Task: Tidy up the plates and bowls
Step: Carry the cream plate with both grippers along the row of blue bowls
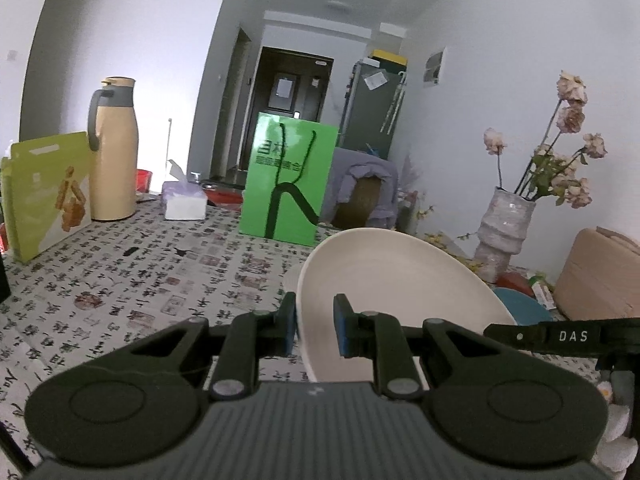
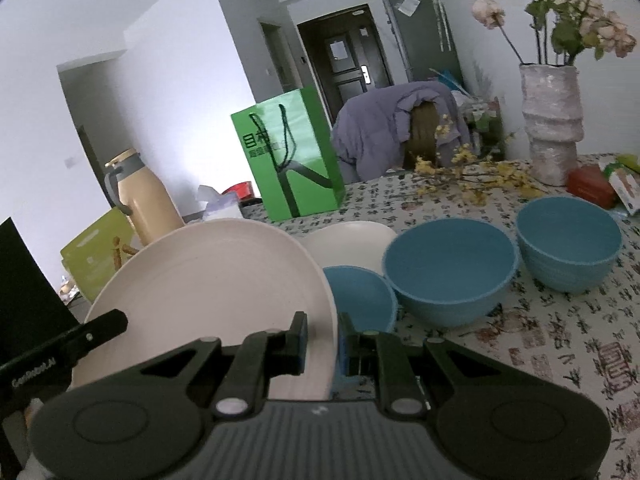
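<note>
Left hand-held gripper (image 1: 315,326) and right hand-held gripper (image 2: 323,344) each clamp narrow on opposite rims of one cream plate (image 2: 208,280), tilted above desk (image 2: 560,340); three blue bowls (image 2: 450,270) right of right gripper

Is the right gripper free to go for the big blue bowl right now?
Probably not: the right gripper is shut on the cream plate, though the big blue bowl sits open just ahead.

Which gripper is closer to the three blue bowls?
Right. The right gripper grips the plate on the rim beside the blue bowls. The left gripper grips the opposite rim, farther away.
</note>
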`<act>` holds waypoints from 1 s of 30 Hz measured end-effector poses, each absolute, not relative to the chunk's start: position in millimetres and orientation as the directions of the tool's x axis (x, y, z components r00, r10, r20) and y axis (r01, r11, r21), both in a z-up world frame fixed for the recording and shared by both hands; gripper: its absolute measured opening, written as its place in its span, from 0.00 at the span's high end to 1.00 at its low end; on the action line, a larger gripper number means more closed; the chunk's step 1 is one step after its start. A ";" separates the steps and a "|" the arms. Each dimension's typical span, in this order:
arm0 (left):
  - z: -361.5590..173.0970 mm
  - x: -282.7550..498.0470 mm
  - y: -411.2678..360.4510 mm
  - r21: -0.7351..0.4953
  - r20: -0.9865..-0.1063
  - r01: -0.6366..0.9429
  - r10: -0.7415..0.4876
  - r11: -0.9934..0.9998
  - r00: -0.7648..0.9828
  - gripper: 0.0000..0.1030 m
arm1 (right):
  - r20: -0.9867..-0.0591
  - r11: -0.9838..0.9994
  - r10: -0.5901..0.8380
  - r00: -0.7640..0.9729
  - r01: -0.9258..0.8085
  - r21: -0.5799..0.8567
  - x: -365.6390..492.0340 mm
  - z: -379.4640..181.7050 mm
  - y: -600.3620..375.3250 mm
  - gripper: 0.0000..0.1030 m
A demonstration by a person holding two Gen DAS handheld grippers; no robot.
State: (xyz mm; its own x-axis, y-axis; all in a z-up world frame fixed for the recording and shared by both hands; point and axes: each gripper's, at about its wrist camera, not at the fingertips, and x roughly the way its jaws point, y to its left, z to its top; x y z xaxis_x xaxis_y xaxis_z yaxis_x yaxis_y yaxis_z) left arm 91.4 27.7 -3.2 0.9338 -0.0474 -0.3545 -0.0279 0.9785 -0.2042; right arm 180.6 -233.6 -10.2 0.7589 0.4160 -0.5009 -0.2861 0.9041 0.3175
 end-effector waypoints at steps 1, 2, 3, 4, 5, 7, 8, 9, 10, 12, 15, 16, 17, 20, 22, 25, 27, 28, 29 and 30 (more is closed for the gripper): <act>-4.0 91.5 25.8 -0.206 -0.354 -0.021 -0.054 0.978 0.934 0.81 | -0.502 0.906 0.412 0.760 -0.282 0.317 179.7 -11.2 -236.0 0.85; -4.6 91.4 23.6 -0.208 -0.354 -0.016 -0.060 0.978 0.933 0.81 | -0.503 0.907 0.408 0.762 -0.276 0.317 178.7 -12.1 -238.7 0.85; -5.4 91.6 21.7 -0.209 -0.354 -0.010 -0.066 0.978 0.933 0.81 | -0.503 0.909 0.403 0.764 -0.271 0.317 177.7 -12.6 -241.0 0.85; -6.2 91.8 19.5 -0.209 -0.354 -0.004 -0.072 0.978 0.932 0.81 | -0.503 0.910 0.400 0.766 -0.266 0.318 177.5 -13.3 -243.8 0.85; -7.0 92.0 17.2 -0.208 -0.355 0.002 -0.078 0.978 0.932 0.81 | -0.504 0.911 0.396 0.768 -0.261 0.319 176.6 -14.2 -246.7 0.85; -8.4 92.7 13.0 -0.205 -0.356 0.013 -0.087 0.979 0.930 0.81 | -0.507 0.912 0.392 0.768 -0.251 0.325 175.1 -15.7 -253.1 0.85; -9.0 92.9 11.1 -0.204 -0.357 0.019 -0.092 0.979 0.929 0.81 | -0.507 0.912 0.390 0.768 -0.246 0.328 174.6 -16.2 -255.7 0.85; -10.2 93.0 9.1 -0.205 -0.359 0.025 -0.099 0.978 0.928 0.81 | -0.508 0.913 0.387 0.770 -0.241 0.330 173.9 -16.9 -258.5 0.85; -10.9 93.2 7.3 -0.206 -0.361 0.030 -0.104 0.978 0.927 0.81 | -0.508 0.913 0.384 0.771 -0.237 0.331 172.9 -17.7 -261.7 0.85; -12.9 93.5 3.2 -0.204 -0.364 0.038 -0.112 0.978 0.925 0.81 | -0.507 0.914 0.380 0.774 -0.230 0.334 171.0 -18.2 -266.8 0.85; -15.9 94.1 -1.8 -0.207 -0.372 0.048 -0.124 0.977 0.920 0.81 | -0.505 0.915 0.373 0.778 -0.221 0.337 167.6 -19.1 -273.4 0.85; -16.7 94.1 -3.0 -0.208 -0.373 0.050 -0.127 0.977 0.919 0.81 | -0.505 0.916 0.371 0.779 -0.218 0.337 166.8 -19.3 -274.9 0.85; -17.7 94.0 -4.4 -0.208 -0.374 0.053 -0.129 0.977 0.918 0.81 | -0.507 0.917 0.368 0.780 -0.215 0.335 166.1 -19.8 -276.7 0.85; -21.1 93.7 -8.0 -0.213 -0.379 0.064 -0.142 0.975 0.915 0.81 | -0.510 0.921 0.358 0.782 -0.207 0.330 163.7 -20.7 -280.6 0.85; -22.8 93.2 -10.7 -0.212 -0.382 0.070 -0.148 0.975 0.912 0.81 | -0.512 0.922 0.355 0.782 -0.202 0.331 162.3 -22.4 -284.7 0.85; -25.0 92.5 -14.9 -0.209 -0.387 0.079 -0.157 0.975 0.909 0.81 | -0.514 0.923 0.350 0.783 -0.195 0.333 159.5 -24.8 -289.6 0.85; -26.3 92.0 -17.3 -0.207 -0.390 0.086 -0.163 0.974 0.906 0.81 | -0.516 0.923 0.348 0.783 -0.190 0.334 157.6 -26.9 -293.0 0.85; -26.8 91.8 -18.4 -0.207 -0.391 0.089 -0.166 0.974 0.905 0.81 | -0.517 0.923 0.347 0.783 -0.188 0.336 156.7 -27.9 -294.7 0.85; -27.2 91.6 -19.5 -0.207 -0.393 0.093 -0.169 0.974 0.904 0.81 | -0.517 0.923 0.346 0.783 -0.185 0.338 155.8 -28.8 -296.3 0.85; -27.8 91.2 -21.3 -0.204 -0.394 0.096 -0.172 0.974 0.903 0.81 | -0.518 0.922 0.346 0.783 -0.183 0.340 154.7 -30.0 -298.3 0.85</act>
